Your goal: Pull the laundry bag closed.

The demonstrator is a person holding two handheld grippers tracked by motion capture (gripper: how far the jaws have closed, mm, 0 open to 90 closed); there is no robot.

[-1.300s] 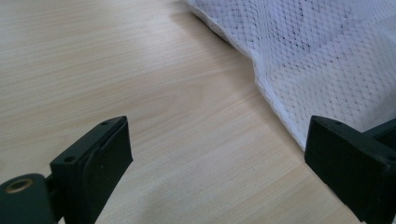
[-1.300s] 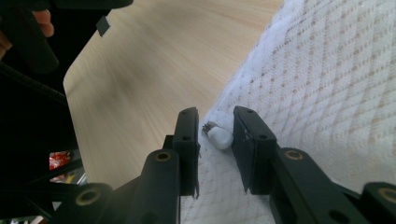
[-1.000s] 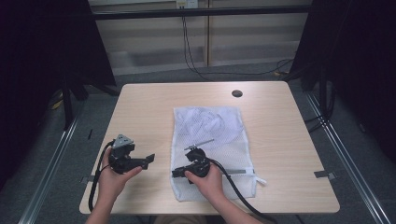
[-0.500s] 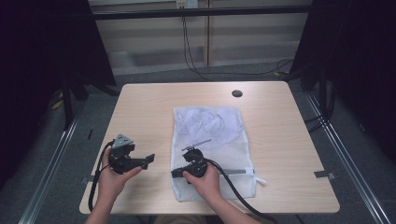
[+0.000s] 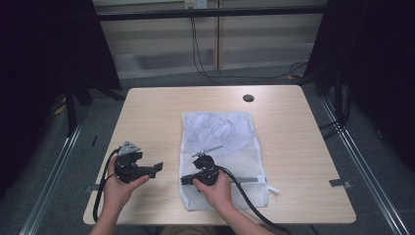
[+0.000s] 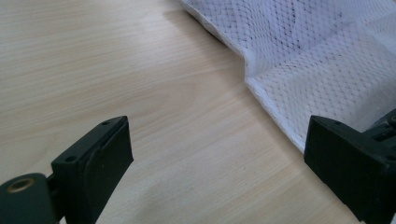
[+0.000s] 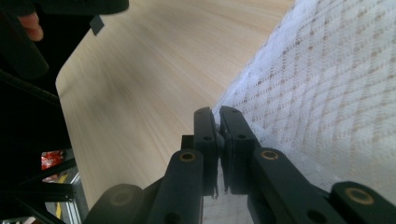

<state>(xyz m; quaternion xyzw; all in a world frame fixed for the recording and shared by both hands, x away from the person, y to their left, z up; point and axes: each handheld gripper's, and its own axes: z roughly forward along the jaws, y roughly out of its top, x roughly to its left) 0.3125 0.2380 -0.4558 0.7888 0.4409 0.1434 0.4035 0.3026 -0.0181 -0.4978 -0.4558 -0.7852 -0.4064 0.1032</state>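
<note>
A white mesh bag (image 5: 220, 132) lies flat in the middle of the wooden table (image 5: 161, 112). My right gripper (image 5: 185, 179) rests low on the bag's near left edge, pointing left. In the right gripper view its jaws (image 7: 218, 114) have just been closing and now pinch the bag's hem (image 7: 327, 84). My left gripper (image 5: 155, 169) is held just left of the bag, pointing toward it. Its jaws (image 6: 217, 163) stand wide open over bare wood, with the mesh edge (image 6: 317, 60) beyond them.
A black round grommet (image 5: 248, 98) sits in the table near its far edge. The right gripper's cable (image 5: 244, 196) trails across the bag's near part. A pale strip (image 5: 254, 179) sticks out at the bag's near right. Dark curtains stand on both sides.
</note>
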